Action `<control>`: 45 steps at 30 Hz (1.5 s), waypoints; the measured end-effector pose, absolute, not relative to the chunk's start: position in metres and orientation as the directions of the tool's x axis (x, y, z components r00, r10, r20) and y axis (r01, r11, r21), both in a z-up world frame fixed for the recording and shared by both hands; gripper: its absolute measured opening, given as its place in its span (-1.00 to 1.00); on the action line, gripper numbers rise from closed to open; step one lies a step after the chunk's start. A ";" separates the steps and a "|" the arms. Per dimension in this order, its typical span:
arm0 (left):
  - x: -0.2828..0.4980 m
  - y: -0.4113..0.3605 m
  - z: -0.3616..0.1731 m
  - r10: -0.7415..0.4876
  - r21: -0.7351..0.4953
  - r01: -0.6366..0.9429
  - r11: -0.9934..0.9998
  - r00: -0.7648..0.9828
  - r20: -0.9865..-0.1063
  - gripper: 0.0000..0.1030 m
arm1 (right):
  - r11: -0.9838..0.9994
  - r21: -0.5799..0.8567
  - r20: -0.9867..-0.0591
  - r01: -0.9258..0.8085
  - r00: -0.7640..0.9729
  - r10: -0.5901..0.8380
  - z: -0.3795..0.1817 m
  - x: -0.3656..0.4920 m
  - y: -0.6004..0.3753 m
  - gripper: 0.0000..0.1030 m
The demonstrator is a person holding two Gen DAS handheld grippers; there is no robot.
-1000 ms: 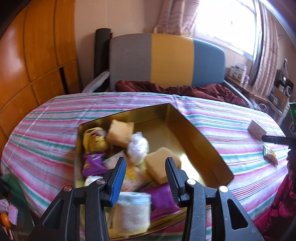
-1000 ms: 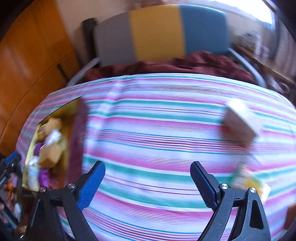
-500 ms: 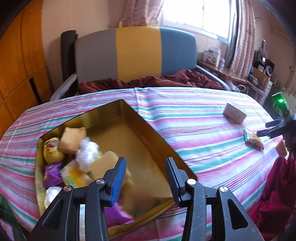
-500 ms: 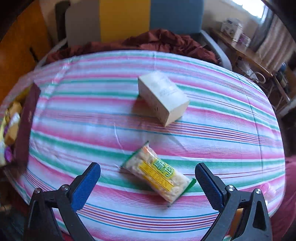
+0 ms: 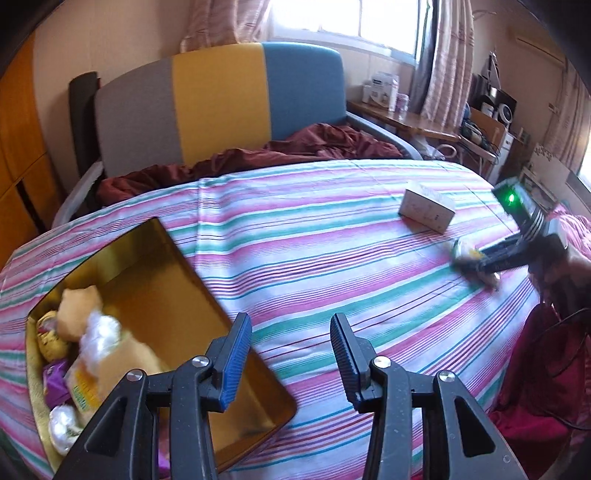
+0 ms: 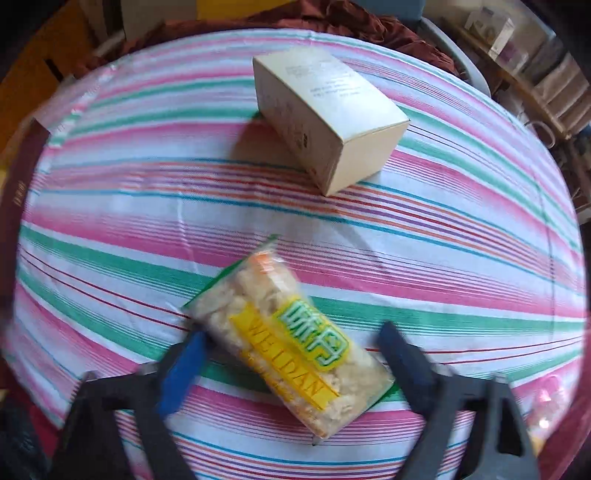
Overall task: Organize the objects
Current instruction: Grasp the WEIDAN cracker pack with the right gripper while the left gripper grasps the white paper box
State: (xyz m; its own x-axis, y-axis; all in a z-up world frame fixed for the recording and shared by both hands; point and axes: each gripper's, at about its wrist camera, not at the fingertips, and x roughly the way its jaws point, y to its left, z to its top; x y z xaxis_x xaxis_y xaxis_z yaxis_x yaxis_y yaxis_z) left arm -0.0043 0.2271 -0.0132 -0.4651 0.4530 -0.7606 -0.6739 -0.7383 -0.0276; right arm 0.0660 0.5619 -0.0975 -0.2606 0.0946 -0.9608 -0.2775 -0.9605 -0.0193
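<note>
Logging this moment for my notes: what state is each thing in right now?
Gold tin: open, partly filled with snacks.
Snack packet: sealed, flat on the cloth, between the right gripper's jaws.
Cream box: closed, lying on its side.
Left gripper: partly open, empty.
Right gripper: jaws just closing around the packet; contact blurred.

Lived-in home room, likely a bedroom or sitting room. Striped cloth [image 5: 332, 229] over the work surface; grey, yellow and blue sofa [image 5: 221, 103] with crumpled maroon blanket [image 5: 295, 147] behind. Curtained window [image 5: 388, 22], wooden wardrobe panels [image 5: 18, 147], cluttered side desk [image 5: 424, 122] with small appliances.
</note>
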 end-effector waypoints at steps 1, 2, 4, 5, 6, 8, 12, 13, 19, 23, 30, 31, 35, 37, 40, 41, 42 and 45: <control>-0.004 0.233 -0.014 0.456 -0.032 -0.679 -0.733 -0.456 -0.764 -0.14 | -0.953 -0.025 -0.958 -0.302 -0.266 0.110 -0.095 0.069 0.567 -0.17; -0.004 0.238 -0.015 0.458 -0.034 -0.684 -0.728 -0.450 -0.767 -0.14 | -0.944 -0.017 -0.958 -0.331 -0.265 0.110 -0.096 0.073 0.574 -0.19; -0.001 0.249 -0.017 0.461 -0.030 -0.698 -0.716 -0.439 -0.771 -0.14 | -0.924 -0.009 -0.957 -0.383 -0.263 0.118 -0.095 0.079 0.586 -0.19; 0.000 0.254 -0.017 0.461 -0.027 -0.704 -0.710 -0.436 -0.773 -0.14 | -0.914 -0.008 -0.956 -0.406 -0.264 0.126 -0.095 0.082 0.592 -0.19; 0.001 0.260 -0.018 0.463 -0.025 -0.711 -0.703 -0.430 -0.776 -0.14 | -0.903 -0.008 -0.956 -0.430 -0.262 0.133 -0.095 0.085 0.596 -0.20; 0.000 0.268 -0.020 0.463 -0.023 -0.721 -0.693 -0.420 -0.781 -0.14 | -0.876 -0.014 -0.955 -0.483 -0.252 0.154 -0.095 0.090 0.607 -0.19; 0.001 0.290 -0.027 0.458 -0.025 -0.739 -0.673 -0.391 -0.798 -0.14 | -0.830 0.017 -0.955 -0.558 -0.255 0.152 -0.096 0.102 0.627 -0.18; 0.002 0.296 -0.028 0.458 -0.026 -0.744 -0.667 -0.383 -0.802 -0.14 | -0.823 0.017 -0.955 -0.568 -0.252 0.154 -0.096 0.104 0.629 -0.17; 0.001 0.333 -0.040 0.461 -0.065 -0.764 -0.642 -0.317 -0.829 -0.14 | -0.813 0.032 -0.956 -0.582 -0.255 0.145 -0.098 0.112 0.638 -0.15; -0.001 0.358 -0.043 0.469 -0.087 -0.774 -0.627 -0.286 -0.836 -0.14 | -0.808 0.040 -0.956 -0.588 -0.257 0.140 -0.097 0.118 0.642 -0.15; -0.008 0.400 -0.040 0.489 -0.137 -0.791 -0.596 -0.222 -0.844 -0.14 | -0.808 0.038 -0.957 -0.588 -0.255 0.141 -0.097 0.124 0.647 -0.13; -0.011 0.406 -0.040 0.494 -0.152 -0.790 -0.594 -0.209 -0.844 -0.14 | -0.807 0.041 -0.956 -0.590 -0.257 0.139 -0.096 0.126 0.648 -0.13; -0.026 0.436 -0.041 0.516 -0.242 -0.763 -0.600 -0.138 -0.845 -0.14 | -0.803 0.052 -0.956 -0.594 -0.263 0.132 -0.095 0.133 0.653 -0.12; -0.034 0.451 -0.042 0.529 -0.290 -0.738 -0.609 -0.105 -0.842 -0.13 | -0.802 0.056 -0.956 -0.595 -0.265 0.130 -0.095 0.137 0.655 -0.11; -0.045 0.473 -0.045 0.545 -0.355 -0.696 -0.625 -0.062 -0.836 -0.03 | -0.795 0.076 -0.954 -0.602 -0.276 0.117 -0.094 0.144 0.660 -0.08; -0.048 0.480 -0.045 0.549 -0.374 -0.681 -0.629 -0.050 -0.834 0.01 | -0.794 0.082 -0.954 -0.603 -0.279 0.114 -0.093 0.146 0.662 -0.07; -0.051 0.488 -0.046 0.555 -0.391 -0.668 -0.634 -0.041 -0.831 0.07 | -0.794 0.085 -0.953 -0.603 -0.282 0.111 -0.093 0.148 0.663 -0.04; -0.058 0.509 -0.049 0.564 -0.425 -0.631 -0.649 -0.026 -0.825 0.30 | -0.796 0.091 -0.953 -0.599 -0.285 0.106 -0.092 0.153 0.665 0.01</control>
State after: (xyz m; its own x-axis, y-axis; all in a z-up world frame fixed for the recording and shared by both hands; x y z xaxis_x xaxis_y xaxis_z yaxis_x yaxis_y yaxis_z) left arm -0.0583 0.5093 -0.0485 -0.0256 0.5645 -0.8251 -0.6309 -0.6493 -0.4247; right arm 0.1526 0.6648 -0.0917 -0.2854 0.1062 -0.9525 -0.5988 -0.7958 0.0906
